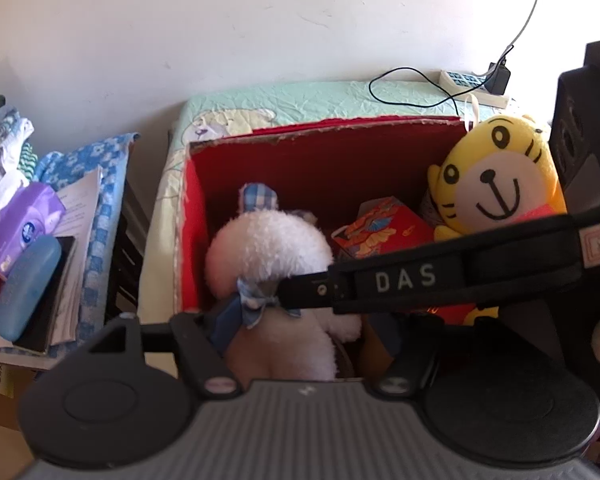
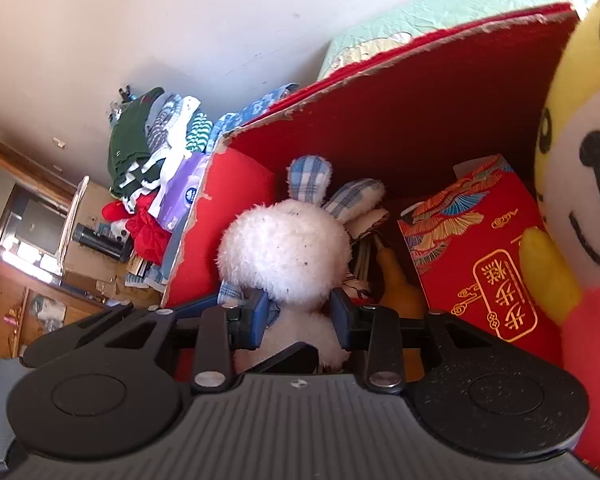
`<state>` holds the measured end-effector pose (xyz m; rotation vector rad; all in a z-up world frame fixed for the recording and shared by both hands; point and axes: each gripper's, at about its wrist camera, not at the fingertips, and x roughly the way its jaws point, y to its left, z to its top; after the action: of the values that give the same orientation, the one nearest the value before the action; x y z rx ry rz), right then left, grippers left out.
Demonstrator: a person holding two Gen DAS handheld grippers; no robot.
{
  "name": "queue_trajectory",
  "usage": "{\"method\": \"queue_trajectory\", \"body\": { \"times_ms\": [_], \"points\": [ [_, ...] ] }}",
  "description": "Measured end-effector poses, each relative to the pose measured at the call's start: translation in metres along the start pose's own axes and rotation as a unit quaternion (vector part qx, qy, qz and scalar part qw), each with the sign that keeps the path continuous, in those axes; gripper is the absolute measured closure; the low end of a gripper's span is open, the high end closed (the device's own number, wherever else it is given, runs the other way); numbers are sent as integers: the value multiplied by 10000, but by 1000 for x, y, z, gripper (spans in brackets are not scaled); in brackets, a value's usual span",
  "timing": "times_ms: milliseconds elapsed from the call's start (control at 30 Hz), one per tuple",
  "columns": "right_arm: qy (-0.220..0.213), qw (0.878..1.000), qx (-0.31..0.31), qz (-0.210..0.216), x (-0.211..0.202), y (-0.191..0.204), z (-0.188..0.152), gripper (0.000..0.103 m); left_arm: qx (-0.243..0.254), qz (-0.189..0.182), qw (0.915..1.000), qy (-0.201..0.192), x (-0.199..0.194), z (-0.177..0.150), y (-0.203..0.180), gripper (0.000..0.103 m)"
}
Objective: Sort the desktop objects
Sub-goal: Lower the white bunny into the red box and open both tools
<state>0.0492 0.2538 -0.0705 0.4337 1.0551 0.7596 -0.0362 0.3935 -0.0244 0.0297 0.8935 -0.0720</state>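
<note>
A table (image 1: pixel 300 96) under a crinkled pale-green cloth printed with a cartoon animal stands against the white wall. Directly on it sits 1 red cardboard box (image 1: pixel 328 148), open at the top, its cut rim ragged. Behind the box, at the table's back right corner, lies a white power strip (image 1: pixel 474 87) with a black adapter (image 1: pixel 499 76) plugged in, and a black cable (image 1: pixel 404 80) loops across the cloth. To the left, apart from the table, a lower surface under a blue-and-white floral cloth (image 1: pixel 108 176) carries papers (image 1: pixel 82 208), a purple tissue pack (image 1: pixel 26 220), a blue glasses case (image 1: pixel 28 288) and folded clothes (image 1: pixel 4 140).
</note>
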Motion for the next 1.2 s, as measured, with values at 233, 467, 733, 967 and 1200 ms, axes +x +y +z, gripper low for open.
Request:
{"method": "queue_trajectory", "body": {
  "times_ms": [233, 467, 733, 967, 1200],
  "points": [
    [-58, 9997, -215, -57, 1, 4, -2, 61, 80, 256, 9996, 5, 4, -1, -6, 33],
    [-129, 9968, -706, -345, 3, 15, -5, 54, 200, 433, 9989, 21, 7, -4, -10, 33],
    [-89, 9970, -715, -290, 6, 14, -5, 54, 227, 496, 9985, 48, 7, -4, -11, 31],
    [-54, 9972, -634, -397, -1, 15, -2, 48, 166, 471, 9987, 94, 5, -3, -8, 34],
    [-294, 9975, -498, -398, -23, 9, -7, 52, 214, 566, 9981, 106, 8, -1, -10, 34]
  ]
}}
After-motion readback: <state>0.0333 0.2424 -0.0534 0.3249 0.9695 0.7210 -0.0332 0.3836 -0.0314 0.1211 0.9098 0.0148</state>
